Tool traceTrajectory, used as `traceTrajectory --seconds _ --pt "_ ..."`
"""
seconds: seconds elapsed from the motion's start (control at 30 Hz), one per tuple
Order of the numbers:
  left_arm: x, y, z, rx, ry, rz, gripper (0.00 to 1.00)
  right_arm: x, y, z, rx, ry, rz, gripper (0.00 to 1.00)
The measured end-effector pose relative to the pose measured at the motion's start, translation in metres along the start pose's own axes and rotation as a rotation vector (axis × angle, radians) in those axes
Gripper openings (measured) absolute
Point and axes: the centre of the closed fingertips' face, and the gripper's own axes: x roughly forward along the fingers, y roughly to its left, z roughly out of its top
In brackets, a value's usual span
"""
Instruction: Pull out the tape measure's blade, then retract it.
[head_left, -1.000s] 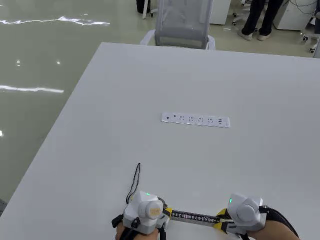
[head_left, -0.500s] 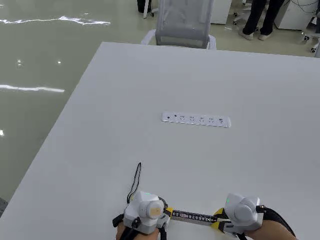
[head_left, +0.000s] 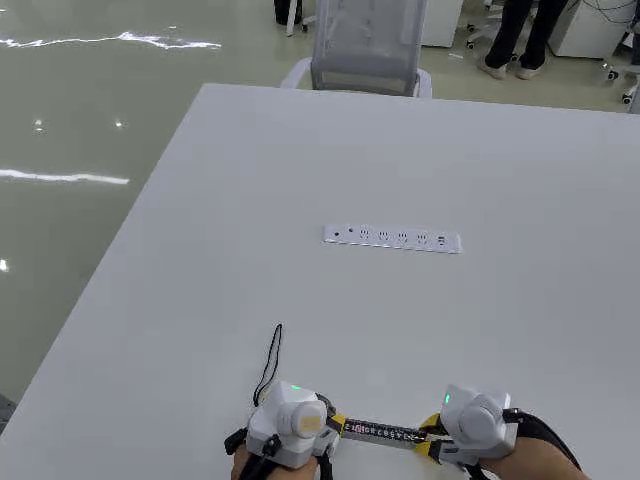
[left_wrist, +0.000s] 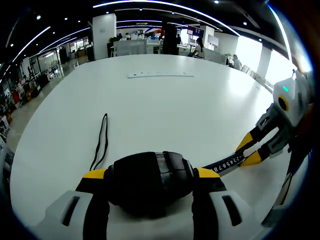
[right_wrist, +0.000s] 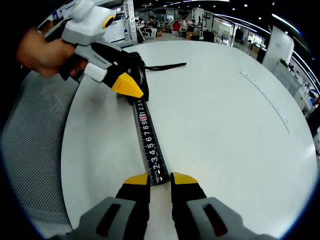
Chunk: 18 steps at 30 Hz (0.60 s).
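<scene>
My left gripper is shut on the black tape measure case, which rests on the white table near its front edge. In the head view the left gripper sits at the bottom centre. The black blade with white numbers runs out of the case to my right gripper, which is shut on the blade's end. In the head view the blade spans the short gap between the left gripper and the right gripper. The case's black wrist strap trails away across the table.
A white power strip lies in the middle of the white table. A grey office chair stands at the far edge. People stand beyond on the glossy floor, at the top right.
The right gripper has moved left toward the left gripper, and the exposed length of blade between them has shortened. The left gripper and case have stayed put.
</scene>
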Motion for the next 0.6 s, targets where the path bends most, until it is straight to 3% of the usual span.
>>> traceTrajectory --seconds 0.6 --pt "0.0009 0.0009 0.0008 0.001 0.007 -0.005 0.64 0.0052 0.003 0.0075 -0.007 -0.013 0.007 0.15"
